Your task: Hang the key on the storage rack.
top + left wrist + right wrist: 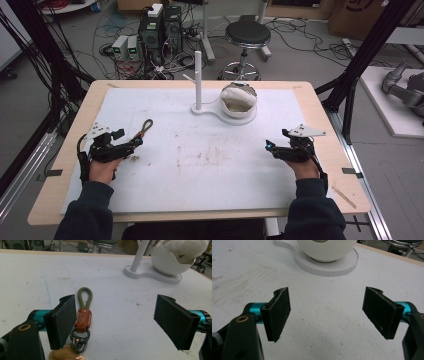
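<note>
A keychain [83, 312] lies on the white mat: an olive cord loop, an orange-brown leather tag, metal rings and a tan piece at the near end. In the high view the keychain [145, 128] lies just ahead of my left gripper [134, 144]. My left gripper [120, 320] is open, and the keychain rests beside its left jaw, inside the gap. My right gripper [270, 147] rests on the mat at the right. That right gripper [329, 315] is open with bare mat between its jaws. A white stand [198, 80] with a side peg rises at the back centre.
A white bowl [240, 100] holding a pale lump sits on the stand's round base [347, 263]. The white mat [210, 165] covers most of the wooden table [325, 145]. A stool, cables and computer boxes stand on the floor beyond the far edge.
</note>
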A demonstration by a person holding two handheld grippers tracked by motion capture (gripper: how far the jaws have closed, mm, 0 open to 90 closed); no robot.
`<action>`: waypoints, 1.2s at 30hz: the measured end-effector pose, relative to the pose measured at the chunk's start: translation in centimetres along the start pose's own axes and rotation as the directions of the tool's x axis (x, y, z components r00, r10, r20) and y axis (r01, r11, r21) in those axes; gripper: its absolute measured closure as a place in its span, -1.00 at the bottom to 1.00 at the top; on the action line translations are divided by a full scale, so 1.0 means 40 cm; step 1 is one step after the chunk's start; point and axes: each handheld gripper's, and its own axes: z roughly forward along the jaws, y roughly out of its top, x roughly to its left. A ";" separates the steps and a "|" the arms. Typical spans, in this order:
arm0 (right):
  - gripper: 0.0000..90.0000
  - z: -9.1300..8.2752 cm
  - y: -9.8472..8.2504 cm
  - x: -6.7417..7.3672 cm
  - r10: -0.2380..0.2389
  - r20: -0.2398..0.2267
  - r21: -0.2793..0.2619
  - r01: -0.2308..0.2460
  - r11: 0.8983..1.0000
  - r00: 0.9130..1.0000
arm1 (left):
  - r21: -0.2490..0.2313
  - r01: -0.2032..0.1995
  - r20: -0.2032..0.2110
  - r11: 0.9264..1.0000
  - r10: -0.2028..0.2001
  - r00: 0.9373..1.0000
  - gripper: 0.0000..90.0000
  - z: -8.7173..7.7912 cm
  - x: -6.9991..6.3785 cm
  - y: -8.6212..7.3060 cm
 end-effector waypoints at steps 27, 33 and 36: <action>-0.48 0.018 0.001 -0.001 0.013 -0.034 0.008 -0.013 1.000 0.999 | 0.341 -0.110 -0.153 0.933 0.171 0.973 -0.03 0.133 0.049 -0.020; -0.48 0.016 0.000 -0.004 0.019 -0.035 0.005 -0.018 1.000 0.999 | 0.338 -0.134 -0.137 0.932 0.190 0.972 0.44 0.130 0.044 -0.019; -0.47 0.014 -0.001 -0.004 0.022 -0.032 0.006 -0.022 1.000 0.999 | 0.332 -0.120 -0.141 0.936 0.175 0.975 0.50 0.130 0.044 -0.019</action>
